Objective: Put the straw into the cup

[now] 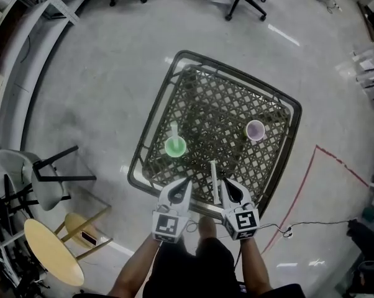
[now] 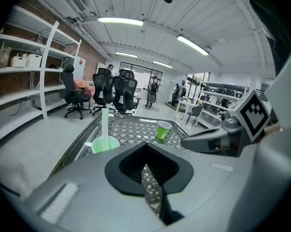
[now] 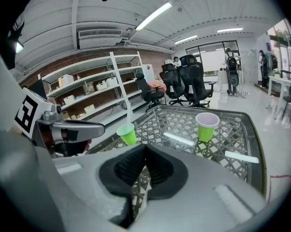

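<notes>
Carefully: shut claws beside a loose straw

Both the left claw (image 1: 182,187) and the right claw (image 1: 229,188) are clenched and empty at the near edge of the mesh desk (image 1: 224,104). A loose straw (image 1: 213,176) lies flat between them, and the empty cup (image 1: 255,130) stands well apart. A shut claw could nudge the straw off the edge or wedge it in the mesh. The light cup might tip during insertion.
</notes>
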Motion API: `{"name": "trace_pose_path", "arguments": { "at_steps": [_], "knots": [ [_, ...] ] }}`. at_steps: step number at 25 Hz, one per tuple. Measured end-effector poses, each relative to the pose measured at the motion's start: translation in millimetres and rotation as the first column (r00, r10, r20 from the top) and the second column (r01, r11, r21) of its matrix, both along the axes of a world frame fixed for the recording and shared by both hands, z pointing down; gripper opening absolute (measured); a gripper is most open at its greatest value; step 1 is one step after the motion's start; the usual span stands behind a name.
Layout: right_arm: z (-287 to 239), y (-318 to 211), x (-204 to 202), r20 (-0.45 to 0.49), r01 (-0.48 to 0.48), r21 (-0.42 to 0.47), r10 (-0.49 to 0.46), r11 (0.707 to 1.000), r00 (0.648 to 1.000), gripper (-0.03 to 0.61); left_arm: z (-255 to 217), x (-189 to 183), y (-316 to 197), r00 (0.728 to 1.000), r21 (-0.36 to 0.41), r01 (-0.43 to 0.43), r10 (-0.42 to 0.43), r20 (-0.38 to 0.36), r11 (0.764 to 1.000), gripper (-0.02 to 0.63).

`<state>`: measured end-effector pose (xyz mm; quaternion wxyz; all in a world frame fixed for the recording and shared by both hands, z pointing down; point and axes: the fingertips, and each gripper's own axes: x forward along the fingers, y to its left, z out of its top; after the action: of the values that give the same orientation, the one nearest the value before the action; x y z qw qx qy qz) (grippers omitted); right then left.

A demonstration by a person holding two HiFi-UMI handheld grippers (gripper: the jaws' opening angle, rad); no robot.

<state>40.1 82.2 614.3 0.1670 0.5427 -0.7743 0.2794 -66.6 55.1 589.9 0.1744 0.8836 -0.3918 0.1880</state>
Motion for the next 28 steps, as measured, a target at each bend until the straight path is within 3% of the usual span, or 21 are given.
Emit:
{"name": "trace_pose_path", "arguments": {
  "at_steps": [6,13,28],
  "knots": [
    [37,-3,-2,0.002,0.019,-0.065,-0.019,0.998,1.0,0.003,37,1,-2,0.999,-0.058,-0.001,0.003,0.035,0.998,0.006],
    [72,-3,-4,0.0,0.021,-0.103,-0.021,0.994,1.0,0.003,69,2,-6,1.0,-0.091,0.01,-0.008,0.025,0.996,0.006],
    [100,-12,-7,-0.033,0.019,-0.212,-0.027,0.977,0.999,0.005,75,6,-15,1.0,-0.126,-0.008,0.01,0.021,0.992,0.006]
  ]
}}
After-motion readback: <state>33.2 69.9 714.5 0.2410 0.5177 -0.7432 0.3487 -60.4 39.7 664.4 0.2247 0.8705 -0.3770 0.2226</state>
